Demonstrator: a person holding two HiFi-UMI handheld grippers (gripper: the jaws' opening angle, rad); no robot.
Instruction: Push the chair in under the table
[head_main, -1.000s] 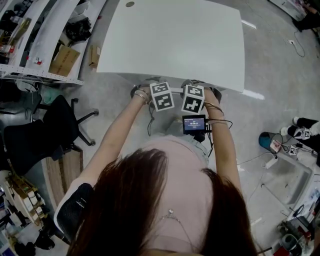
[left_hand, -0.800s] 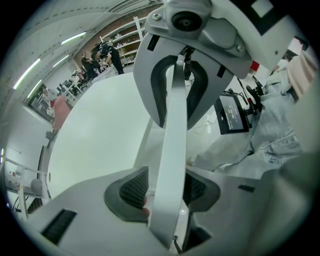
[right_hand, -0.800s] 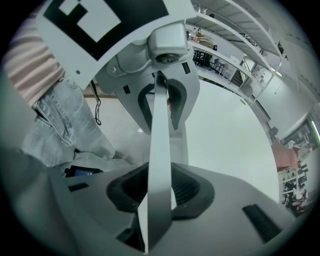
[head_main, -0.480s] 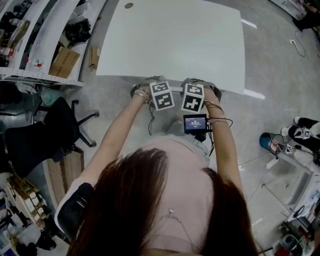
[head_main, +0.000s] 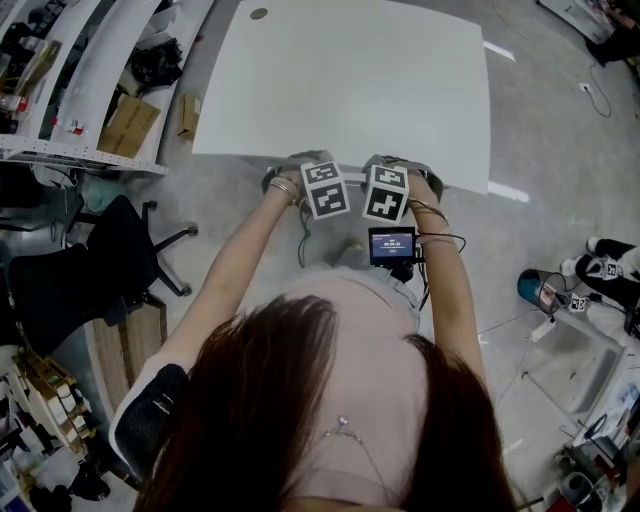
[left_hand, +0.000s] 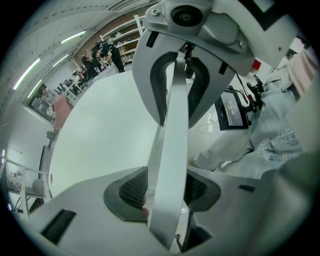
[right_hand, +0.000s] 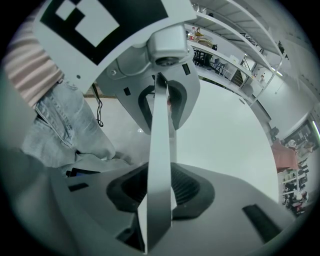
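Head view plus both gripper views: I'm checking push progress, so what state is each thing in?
Left gripper: shut on the chair back rail.
Right gripper: shut on the same rail.
Chair back rail: held at the table edge; seat hidden.
Gripper screen: lit.

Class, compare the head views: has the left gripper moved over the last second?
No. The left gripper keeps its place at the table's near edge.
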